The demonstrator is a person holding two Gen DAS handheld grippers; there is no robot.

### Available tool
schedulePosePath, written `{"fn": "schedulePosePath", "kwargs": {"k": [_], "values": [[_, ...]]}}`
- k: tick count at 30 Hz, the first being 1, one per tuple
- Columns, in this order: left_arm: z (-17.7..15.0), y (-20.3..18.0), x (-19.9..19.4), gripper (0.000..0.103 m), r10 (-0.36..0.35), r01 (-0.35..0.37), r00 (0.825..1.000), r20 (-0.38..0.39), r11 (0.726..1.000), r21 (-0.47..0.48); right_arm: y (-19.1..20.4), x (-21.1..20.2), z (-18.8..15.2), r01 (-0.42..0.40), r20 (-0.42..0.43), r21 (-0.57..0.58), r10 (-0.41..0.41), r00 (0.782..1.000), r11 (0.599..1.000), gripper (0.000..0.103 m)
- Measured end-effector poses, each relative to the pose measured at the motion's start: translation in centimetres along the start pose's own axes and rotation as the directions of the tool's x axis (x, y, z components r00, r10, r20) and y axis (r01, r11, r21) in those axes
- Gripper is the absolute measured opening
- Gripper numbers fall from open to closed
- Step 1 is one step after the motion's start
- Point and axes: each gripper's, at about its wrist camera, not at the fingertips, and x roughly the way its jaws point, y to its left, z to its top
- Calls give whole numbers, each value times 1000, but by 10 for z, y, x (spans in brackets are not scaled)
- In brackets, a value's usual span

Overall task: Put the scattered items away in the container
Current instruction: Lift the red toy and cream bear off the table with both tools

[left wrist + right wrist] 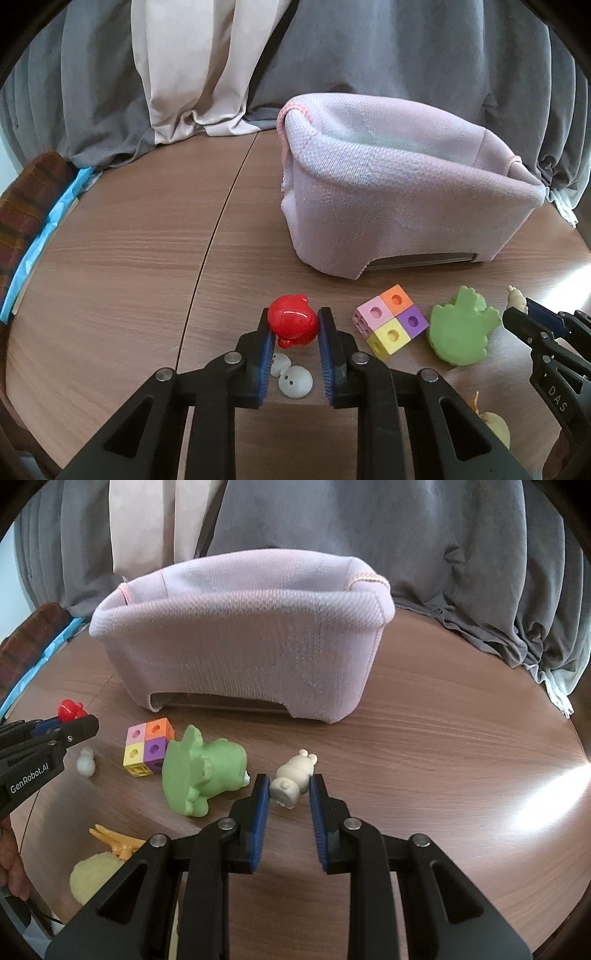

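Observation:
My left gripper [293,325] is shut on a red toy figure [293,325], held just above the wooden table [129,266]. A small white snowman toy [293,378] lies under it. My right gripper [288,788] is shut on a cream bunny figure [293,775] at table level. The pink fabric basket [399,192] stands behind the toys; it also shows in the right wrist view [240,642]. A four-colour cube block [391,326], a green dinosaur toy [461,328] and a yellow fluffy toy [98,877] lie between the grippers.
Grey and beige curtains [184,74] hang behind the table. A plaid cushion [26,199] and a blue strip [48,229] sit at the table's left edge. An orange plastic piece [118,842] lies by the yellow toy.

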Motion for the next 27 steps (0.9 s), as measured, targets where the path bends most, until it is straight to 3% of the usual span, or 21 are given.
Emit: {"fn": "schedulePosePath", "kwargs": {"k": [7, 27], "values": [[3, 0, -14, 20, -3, 3, 1000, 13, 1000, -1, 11, -33, -7, -8, 23, 3, 8, 1000, 1000, 19], [17, -14, -45, 20, -5, 4, 999, 54, 1000, 18, 5, -60, 6, -19, 79, -9, 20, 997, 1000, 19]]}}
